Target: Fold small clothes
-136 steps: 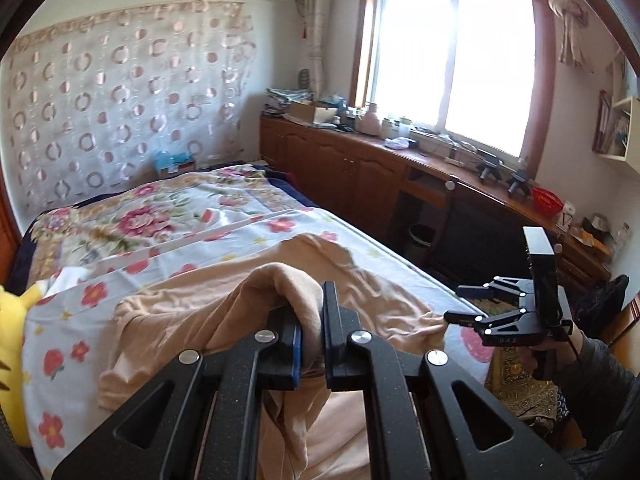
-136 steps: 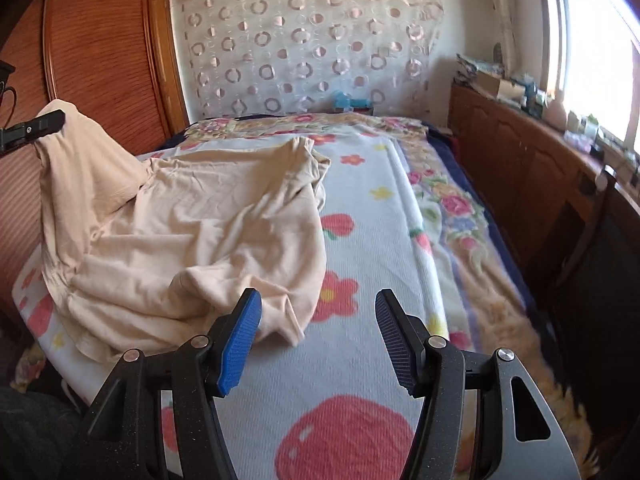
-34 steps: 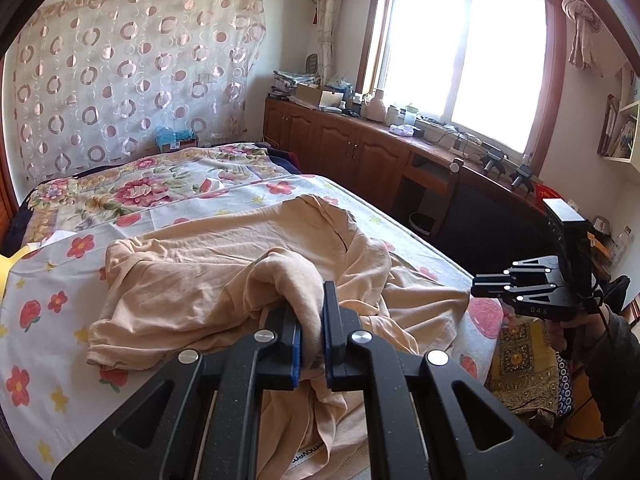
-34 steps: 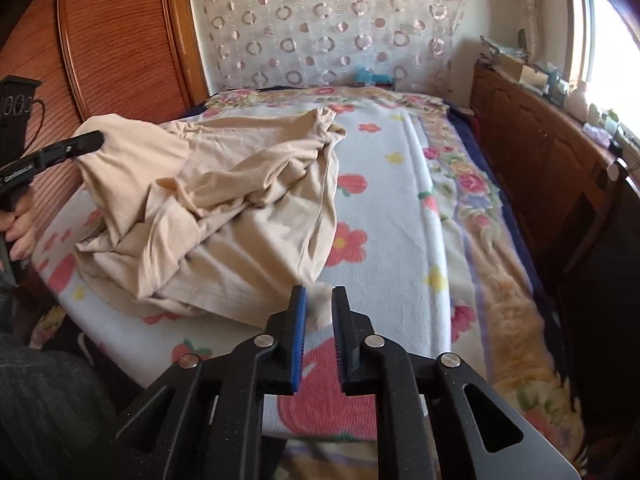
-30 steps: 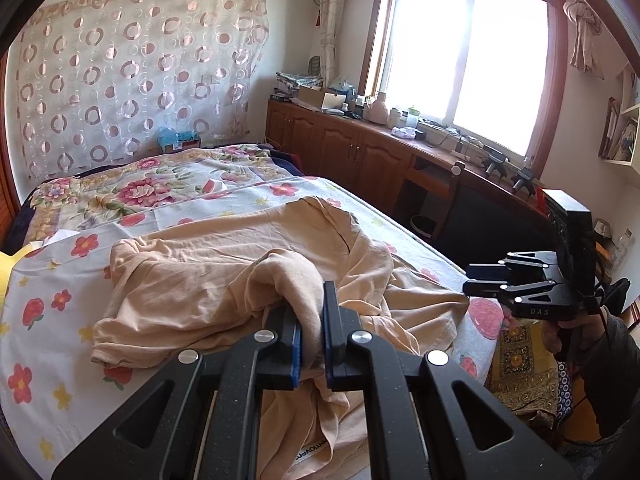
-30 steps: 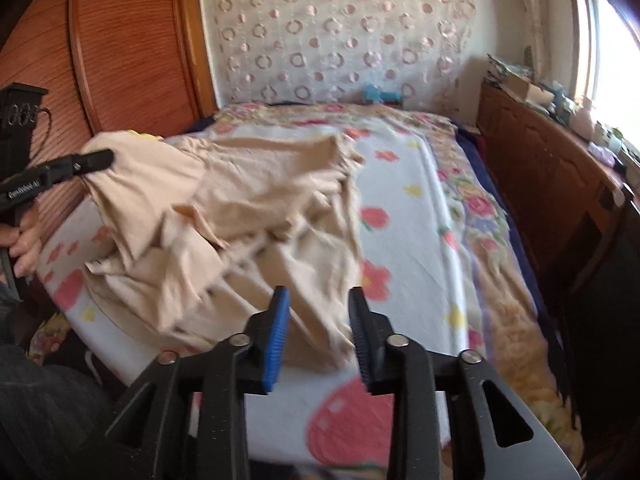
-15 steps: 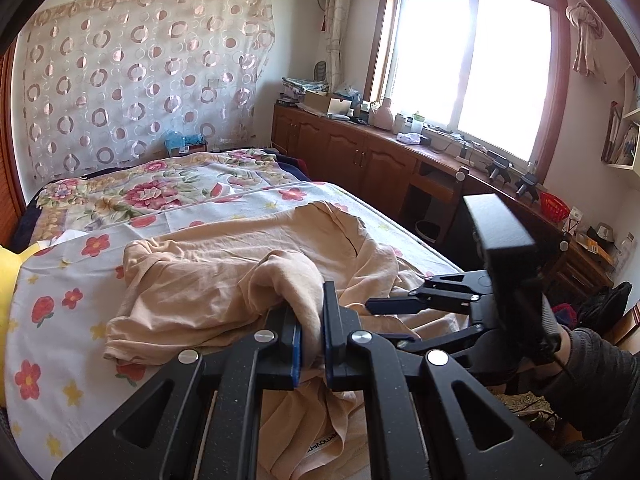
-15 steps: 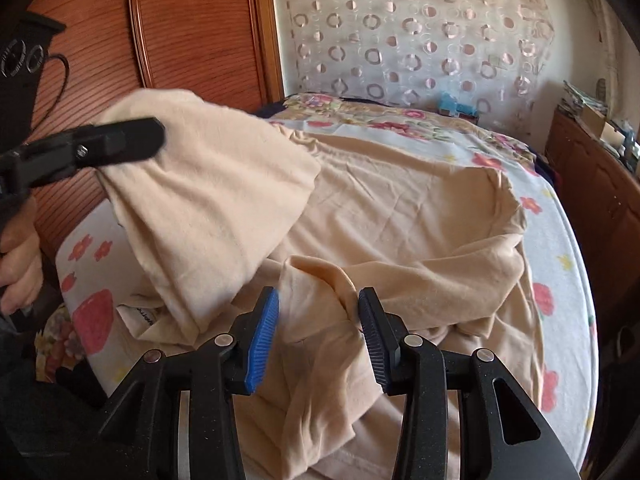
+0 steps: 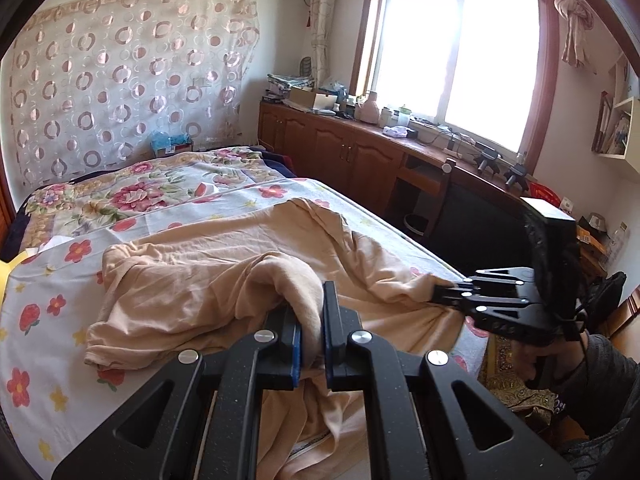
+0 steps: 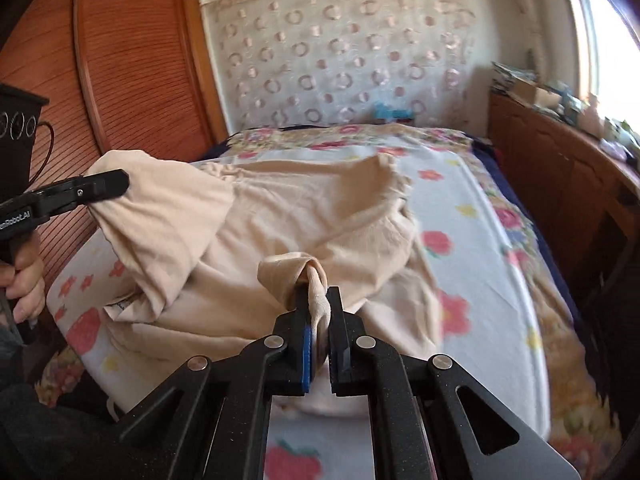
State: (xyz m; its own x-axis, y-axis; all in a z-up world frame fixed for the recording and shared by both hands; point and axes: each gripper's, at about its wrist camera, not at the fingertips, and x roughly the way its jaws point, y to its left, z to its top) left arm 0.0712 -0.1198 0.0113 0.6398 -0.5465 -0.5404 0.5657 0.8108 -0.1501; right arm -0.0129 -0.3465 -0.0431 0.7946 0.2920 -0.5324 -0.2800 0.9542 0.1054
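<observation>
Now both of our tools have cloth. We note the left hand-held gripper (image 9: 310,336) clenched on a bunched fold of the peach garment (image 9: 224,264), which lies crumpled across the near half of the bed (image 9: 52,364), its near edge spilling over the bed's front side. We note the right hand-held gripper (image 10: 318,330) pinched on a narrow rolled edge of the same garment, close to the bed's near edge; in the left wrist view its tips (image 9: 444,294) sit on the garment's right-hand margin, toward the window side of the bed.

Position: the left grip is lifted off the bed, cloth draping down from it; the right grip is low, close to the bedsheet. We cannot tell which part of the garment each holds (hem, shoulder or sleeve), since the folds hide the outline.

Step in hand, as we judge it: securing two hold points before spreading. No fold is made yet; the garment is a heap, not flat.

Next move calls for, we think: drawing the two grips apart along the bed's near edge, lifting enough for the cloth to hang free, then laying it flat toward the middle of the bed. Tangled layers under the left grip may need a shake.
</observation>
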